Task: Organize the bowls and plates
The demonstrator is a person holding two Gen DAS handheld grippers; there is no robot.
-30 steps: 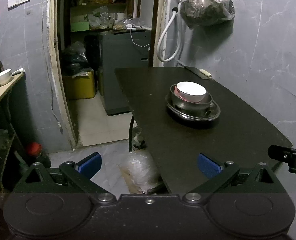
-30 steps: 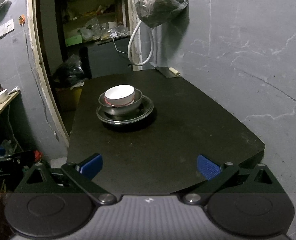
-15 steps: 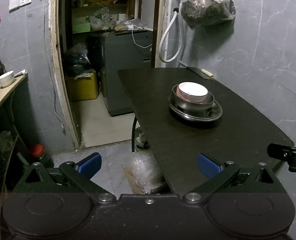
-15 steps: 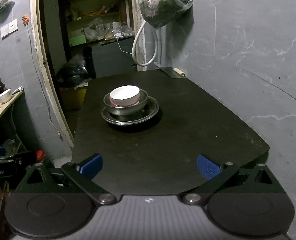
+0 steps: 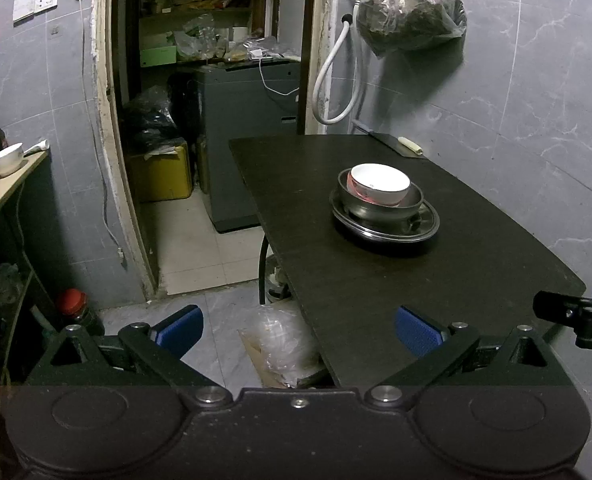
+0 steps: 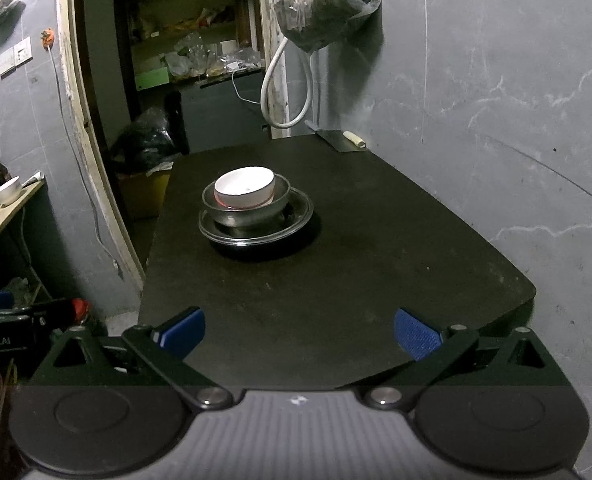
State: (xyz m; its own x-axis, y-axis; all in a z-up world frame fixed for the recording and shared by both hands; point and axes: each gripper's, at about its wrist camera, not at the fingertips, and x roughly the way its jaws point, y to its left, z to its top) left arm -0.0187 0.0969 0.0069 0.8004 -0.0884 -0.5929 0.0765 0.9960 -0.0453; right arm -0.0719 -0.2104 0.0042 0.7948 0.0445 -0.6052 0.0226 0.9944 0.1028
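Note:
A white bowl sits nested in a steel bowl, which rests on a steel plate over a dark plate, all stacked on the black table. My left gripper is open and empty, held back at the table's near left corner. My right gripper is open and empty over the table's near edge, well short of the stack. The right gripper's side shows at the left wrist view's right border.
A cleaver lies at the table's far end by the grey wall. A bag and a white hose hang above it. A doorway opens left of the table; a side shelf holds a white bowl and bottles.
Both grippers have drawn back slightly from the table and shifted a little left; the stack looks smaller and sits further right in both views. Nothing on the table moved.

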